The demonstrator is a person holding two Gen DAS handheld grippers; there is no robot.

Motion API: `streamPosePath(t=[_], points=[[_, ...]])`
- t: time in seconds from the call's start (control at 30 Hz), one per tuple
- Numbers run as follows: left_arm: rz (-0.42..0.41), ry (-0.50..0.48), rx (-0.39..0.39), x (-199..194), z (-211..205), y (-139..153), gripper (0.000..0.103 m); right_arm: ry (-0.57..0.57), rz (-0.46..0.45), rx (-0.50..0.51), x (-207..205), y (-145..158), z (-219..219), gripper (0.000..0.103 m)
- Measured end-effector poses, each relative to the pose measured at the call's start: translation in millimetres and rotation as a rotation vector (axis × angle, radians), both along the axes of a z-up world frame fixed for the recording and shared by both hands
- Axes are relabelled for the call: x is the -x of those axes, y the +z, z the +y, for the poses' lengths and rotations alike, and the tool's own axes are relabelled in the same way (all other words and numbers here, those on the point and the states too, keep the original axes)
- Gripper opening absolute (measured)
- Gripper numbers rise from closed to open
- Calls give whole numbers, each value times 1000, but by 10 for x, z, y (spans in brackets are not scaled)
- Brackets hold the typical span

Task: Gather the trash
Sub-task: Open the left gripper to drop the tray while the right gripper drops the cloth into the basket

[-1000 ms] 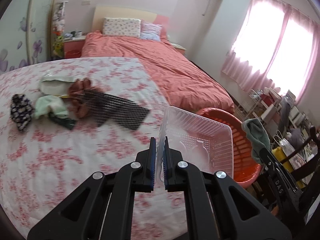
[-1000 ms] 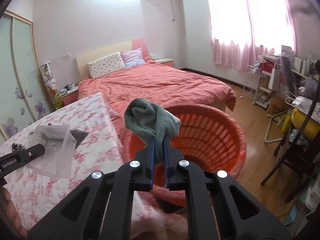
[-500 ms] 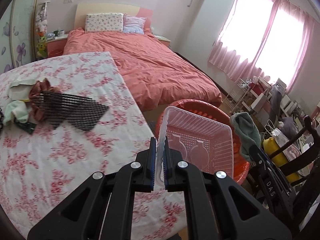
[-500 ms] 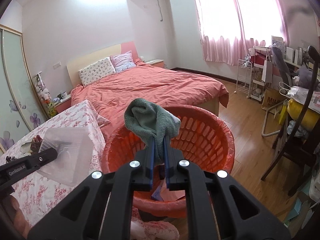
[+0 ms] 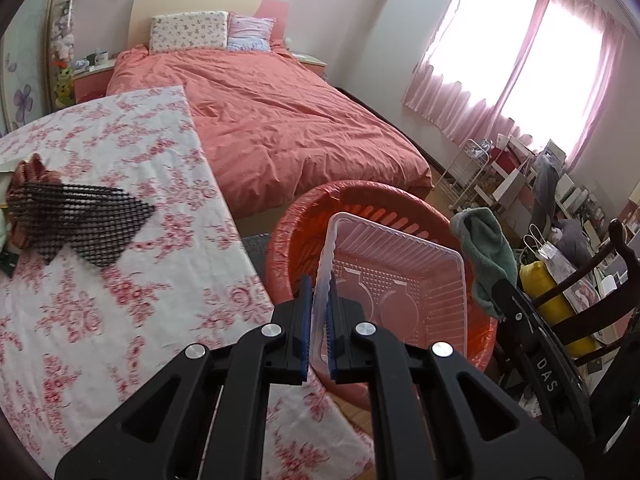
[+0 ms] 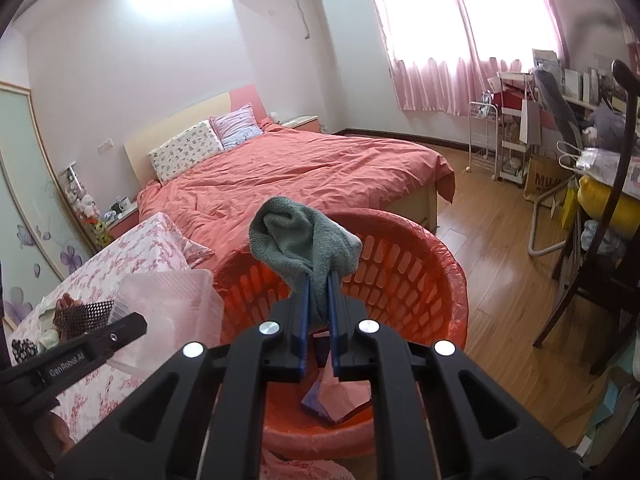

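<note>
Left gripper (image 5: 318, 312), fingers pinched on one wall of a clear plastic tray (image 5: 394, 288), which stands on edge with its open side turned toward the right of the fingers. Directly beyond and beneath the tray sits the orange basket (image 5: 304, 216) (lined with a thin red film), its rim ahead of both fingertips. Right gripper (image 6: 318, 304), fingers closed on a green cloth (image 6: 300, 236), whose bunched bulk rises above the fingertips and hangs over the basket's opening. Below the right fingertips, on the basket floor, lies a pink folded scrap (image 6: 340, 392). To the left of the left fingers spreads the floral tablecloth (image 5: 120, 300), and farther left on it rests a black mesh sheet (image 5: 84, 220) overlapping a reddish-brown crumpled item (image 5: 34, 168). Beyond the basket, ahead of both pairs of fingers, extends a bed with a coral cover (image 5: 280, 120); pink curtains (image 5: 520, 64) hang at the far right.
</note>
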State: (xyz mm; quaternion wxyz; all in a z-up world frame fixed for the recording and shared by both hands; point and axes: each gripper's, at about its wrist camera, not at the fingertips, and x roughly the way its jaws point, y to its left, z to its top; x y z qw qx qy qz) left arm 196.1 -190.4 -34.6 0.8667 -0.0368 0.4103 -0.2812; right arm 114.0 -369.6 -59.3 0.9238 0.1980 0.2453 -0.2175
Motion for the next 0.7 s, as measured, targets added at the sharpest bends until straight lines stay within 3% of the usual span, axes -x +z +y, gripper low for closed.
streamPosePath(t=[0.17,0.3,0.47,0.7], points=[[60,-37,-15,-57,-149,-143,9,-3,3,-24,-54,-65,-113,21],[69,-37,-38,-49,-180,-223,45,-14,14,-27,-58,-102,-149,30],[53,-20,-63,-26,-72,-212,48,-14,35,-9,-33,-135,-110,40],[-8,53,-127,10,381,-114,56,32,49,7,-38,-97,54,42]])
